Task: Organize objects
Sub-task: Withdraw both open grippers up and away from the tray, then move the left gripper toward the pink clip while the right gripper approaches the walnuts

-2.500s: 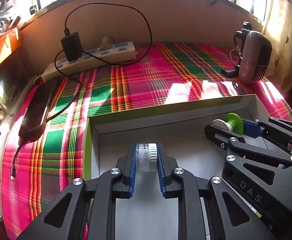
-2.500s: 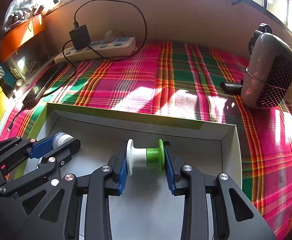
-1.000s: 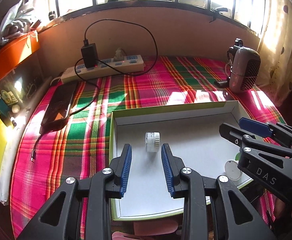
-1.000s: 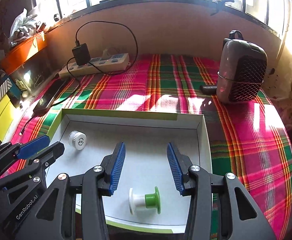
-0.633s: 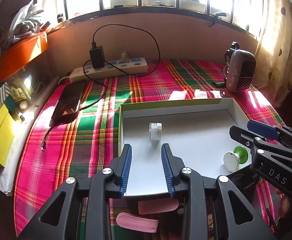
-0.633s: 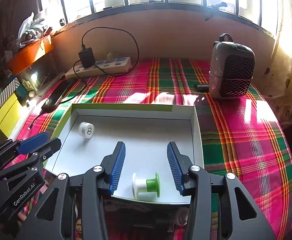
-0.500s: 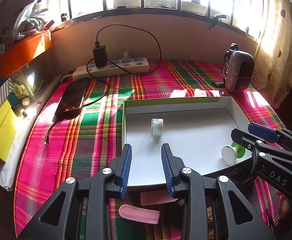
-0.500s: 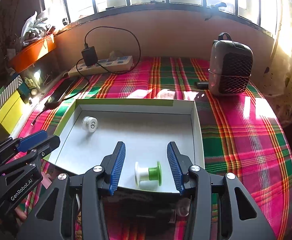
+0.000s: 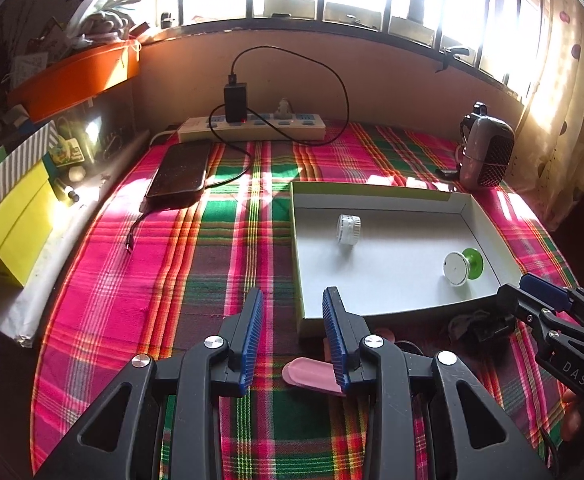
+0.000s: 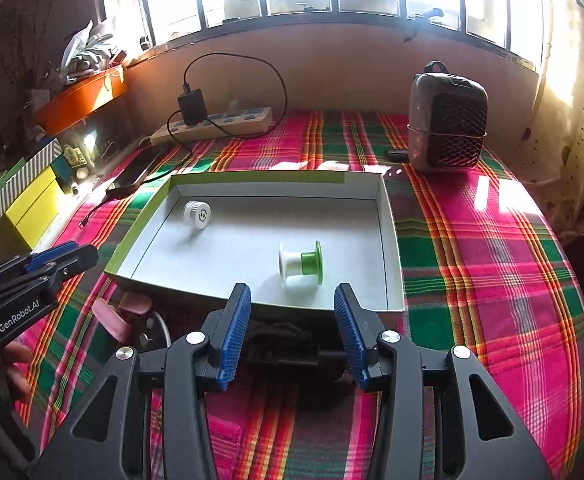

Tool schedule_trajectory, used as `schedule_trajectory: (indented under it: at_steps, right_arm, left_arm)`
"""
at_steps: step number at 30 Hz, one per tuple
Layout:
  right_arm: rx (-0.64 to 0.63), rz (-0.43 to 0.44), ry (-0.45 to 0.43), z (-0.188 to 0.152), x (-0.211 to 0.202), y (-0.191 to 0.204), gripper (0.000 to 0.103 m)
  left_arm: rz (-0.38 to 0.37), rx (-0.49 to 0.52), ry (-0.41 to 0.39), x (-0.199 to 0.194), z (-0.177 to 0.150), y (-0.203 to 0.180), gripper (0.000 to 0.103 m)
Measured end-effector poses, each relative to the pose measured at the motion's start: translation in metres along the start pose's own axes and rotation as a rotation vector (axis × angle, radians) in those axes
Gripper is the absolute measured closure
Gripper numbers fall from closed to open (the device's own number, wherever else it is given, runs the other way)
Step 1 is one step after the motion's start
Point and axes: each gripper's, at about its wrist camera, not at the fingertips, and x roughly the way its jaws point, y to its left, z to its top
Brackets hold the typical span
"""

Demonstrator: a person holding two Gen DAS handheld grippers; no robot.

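A shallow white box with a green rim (image 9: 379,190) (image 10: 260,178) lies on the plaid cloth. Inside it rest a white ribbed cap (image 9: 348,229) (image 10: 197,213) and a white and green spool (image 9: 463,266) (image 10: 300,261), well apart. My left gripper (image 9: 292,291) stands open and empty over the cloth, short of the box's near left corner. My right gripper (image 10: 292,286) is open and empty too, just short of the box's near wall, with the spool beyond it. Each gripper also shows at the side of the other's view.
Pink flat pieces (image 9: 309,372) (image 10: 110,318) and a dark object (image 10: 284,344) lie in front of the box. At the back are a power strip with a charger (image 9: 252,126), a phone (image 9: 180,172) and a small heater (image 10: 445,120). A yellow box (image 9: 16,220) stands left.
Both grippers have drawn back from the box, open and empty throughout. The cap and spool stay where they lay in it. The pink pieces and dark object have come into view.
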Motion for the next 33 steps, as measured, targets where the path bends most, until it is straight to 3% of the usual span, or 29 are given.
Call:
schedule_trajectory:
  at_steps: [4,15,21,33]
  right_arm:
    - [-0.03,0.029,0.006,-0.012,-0.007,0.007,0.058]
    - [-0.1,0.146,0.051,-0.041,-0.014,0.03,0.058]
    - [-0.119,0.213,0.078,-0.051,-0.013,0.037,0.058]
    - [-0.17,0.214,0.134,-0.061,-0.003,0.05,0.058]
  left_arm:
    - [0.0,-0.019,0.01,-0.003,-0.01,0.012,0.074]
    - [-0.086,-0.05,0.064,0.001,-0.032,0.022,0.073]
    - [-0.094,0.029,0.081,0.006,-0.038,0.012,0.071]
    - [-0.173,0.032,0.1,0.008,-0.042,0.0,0.071]
